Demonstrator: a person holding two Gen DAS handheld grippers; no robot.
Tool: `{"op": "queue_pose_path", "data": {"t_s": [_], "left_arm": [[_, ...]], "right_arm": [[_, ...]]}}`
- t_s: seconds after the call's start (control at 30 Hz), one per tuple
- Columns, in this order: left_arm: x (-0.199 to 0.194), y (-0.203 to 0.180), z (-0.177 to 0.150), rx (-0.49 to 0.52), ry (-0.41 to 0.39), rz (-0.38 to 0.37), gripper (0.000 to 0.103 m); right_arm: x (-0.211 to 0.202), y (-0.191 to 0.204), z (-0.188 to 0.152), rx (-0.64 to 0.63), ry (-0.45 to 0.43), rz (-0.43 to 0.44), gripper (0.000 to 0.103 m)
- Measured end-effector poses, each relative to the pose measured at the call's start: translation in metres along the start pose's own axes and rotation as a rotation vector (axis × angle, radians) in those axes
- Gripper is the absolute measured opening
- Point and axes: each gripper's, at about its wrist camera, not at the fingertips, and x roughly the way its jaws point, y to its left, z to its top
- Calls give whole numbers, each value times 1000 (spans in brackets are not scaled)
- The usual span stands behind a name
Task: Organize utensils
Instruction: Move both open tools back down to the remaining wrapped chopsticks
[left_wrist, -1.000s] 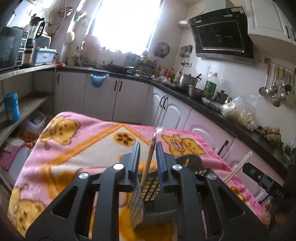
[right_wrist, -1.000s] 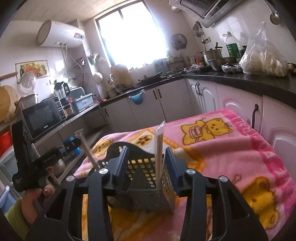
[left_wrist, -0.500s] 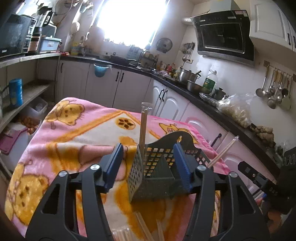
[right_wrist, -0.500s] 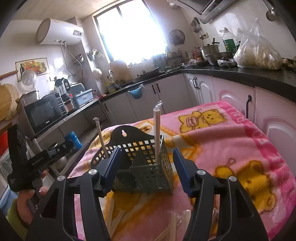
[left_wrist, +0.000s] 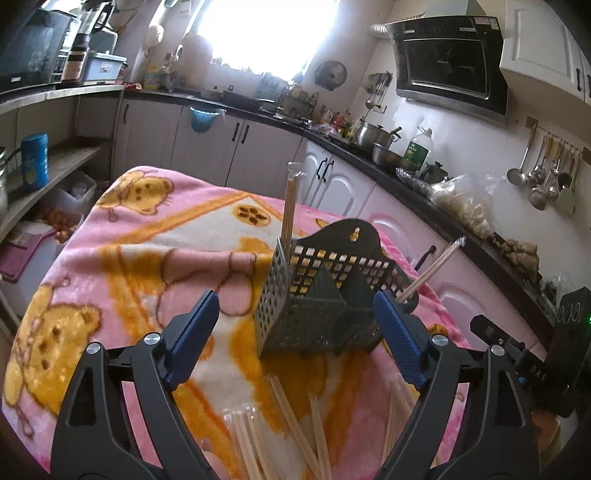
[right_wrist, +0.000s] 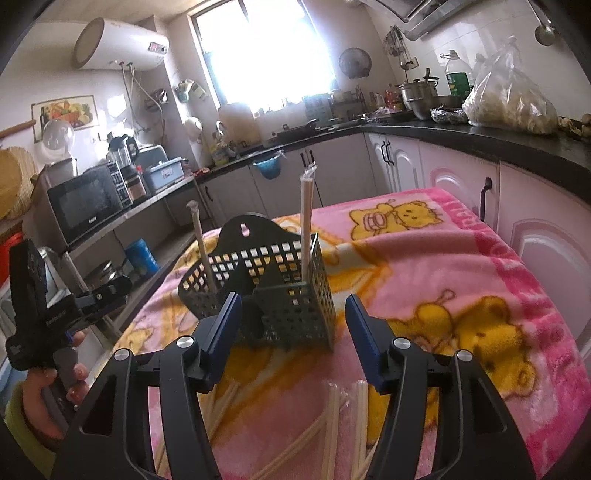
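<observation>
Left hand-held gripper (left_wrist: 295, 328) and right hand-held gripper (right_wrist: 293, 326) both gape empty

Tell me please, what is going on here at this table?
A person is sorting wrapped chopsticks into a dark basket on a pink blanket. Both hand-held grippers, left and right, are open and empty, facing the basket. One wrapped pair stands at one end of the basket, another leans at the other end. More chopsticks lie loose on the blanket in front.

Loose chopsticks (left_wrist: 295, 435) cut off by bottom edge.
</observation>
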Motion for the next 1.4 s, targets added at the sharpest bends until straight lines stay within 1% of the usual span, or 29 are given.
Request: {"op": "queue_pose_path", "data": {"t_s": [0.07, 0.4, 0.57, 0.87, 0.97, 1.07, 1.13, 1.2, 1.27, 1.3, 1.33, 1.37, 1.4], "left_arm": [[-2, 0, -4, 1, 10, 2, 80], [-6, 8, -31, -14, 64, 18, 80], [-5, 14, -48, -38, 99, 39, 80], [-4, 22, -77, -48, 162, 82, 80], [-2, 27, -87, -58, 194, 100, 80], [0, 31, -97, -64, 216, 118, 80], [1, 34, -103, -70, 228, 128, 80], [4, 36, -108, -81, 247, 139, 78], [6, 36, -112, -80, 265, 142, 71], [7, 36, -113, -76, 270, 147, 70], [9, 36, -114, -74, 278, 152, 64], [10, 36, -115, -78, 282, 154, 56], [12, 37, -115, -85, 290, 153, 53]], "right_arm": [[0, 1, -4, -5, 13, -1, 56], [1, 3, -30, -34, 93, -5, 56], [3, 2, -41, -48, 140, -7, 56], [13, 3, -62, -81, 225, -7, 56], [18, 3, -67, -96, 248, -7, 52], [26, 2, -71, -113, 270, -8, 50], [34, 0, -73, -129, 295, -23, 47], [42, -1, -74, -132, 321, -21, 46], [49, -1, -74, -151, 340, -26, 46], [54, -1, -74, -162, 353, -34, 46], [58, -1, -74, -168, 363, -35, 46], [63, -2, -74, -173, 377, -39, 45], [67, -3, -74, -179, 390, -42, 45]]}}
